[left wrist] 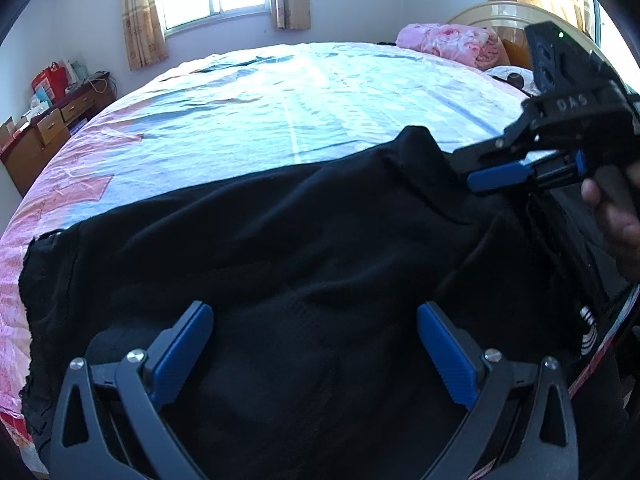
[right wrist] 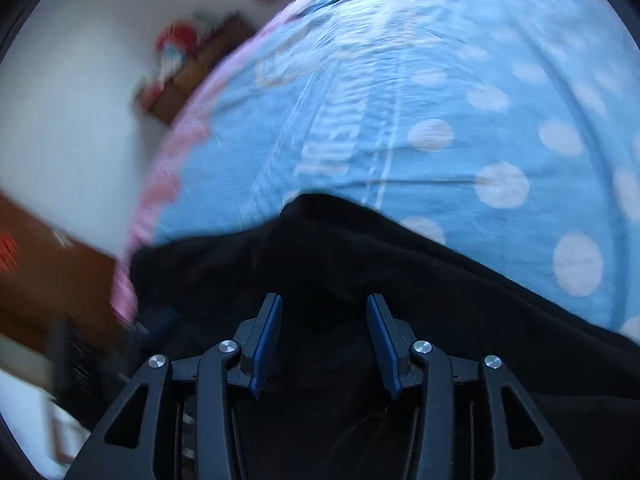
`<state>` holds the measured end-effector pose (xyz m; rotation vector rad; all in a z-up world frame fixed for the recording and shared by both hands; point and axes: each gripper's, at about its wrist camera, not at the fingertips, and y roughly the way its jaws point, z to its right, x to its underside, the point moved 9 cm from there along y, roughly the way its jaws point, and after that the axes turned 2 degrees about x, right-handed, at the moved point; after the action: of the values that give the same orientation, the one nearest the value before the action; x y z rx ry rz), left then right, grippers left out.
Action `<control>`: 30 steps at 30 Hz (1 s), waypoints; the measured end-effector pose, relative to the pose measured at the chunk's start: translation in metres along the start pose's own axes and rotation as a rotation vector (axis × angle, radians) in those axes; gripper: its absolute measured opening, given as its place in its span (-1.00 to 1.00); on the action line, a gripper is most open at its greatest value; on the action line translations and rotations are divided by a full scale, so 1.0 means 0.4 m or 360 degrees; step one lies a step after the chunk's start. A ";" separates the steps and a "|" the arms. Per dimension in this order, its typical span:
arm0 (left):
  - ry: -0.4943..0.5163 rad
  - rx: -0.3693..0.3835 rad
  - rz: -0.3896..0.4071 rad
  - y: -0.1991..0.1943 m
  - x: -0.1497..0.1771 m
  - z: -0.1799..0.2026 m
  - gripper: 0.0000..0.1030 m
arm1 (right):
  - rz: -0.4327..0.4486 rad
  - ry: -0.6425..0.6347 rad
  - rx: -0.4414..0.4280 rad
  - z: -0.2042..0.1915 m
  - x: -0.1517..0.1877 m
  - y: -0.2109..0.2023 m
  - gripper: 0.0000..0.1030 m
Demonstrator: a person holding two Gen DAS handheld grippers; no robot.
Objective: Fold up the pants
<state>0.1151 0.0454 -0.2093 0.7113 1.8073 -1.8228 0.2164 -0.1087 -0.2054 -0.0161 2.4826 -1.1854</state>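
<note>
Left gripper (left wrist: 314, 312) agape over black pants (left wrist: 280, 240); right gripper (left wrist: 470, 178) reads "DAS".

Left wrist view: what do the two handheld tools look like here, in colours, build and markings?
Both tools are matte black, with two angled fingers carrying ribbed blue pads, silver pivot screws and triangular cut-outs in the outer arms. The left tool fills the bottom of its view. The right tool, seen side-on, bears raised letters "DAS", and a small green light glows on the black block above it.
</note>
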 end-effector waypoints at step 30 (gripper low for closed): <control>-0.0433 0.0182 -0.0143 -0.020 0.072 -0.417 0.88 | 0.0289 -0.0368 0.0040 -0.088 0.242 -0.207 -0.01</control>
<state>0.0936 0.2130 -0.2215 0.4030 1.5912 -1.9859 0.1020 -0.1523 -0.1561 0.0738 2.2172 -1.0734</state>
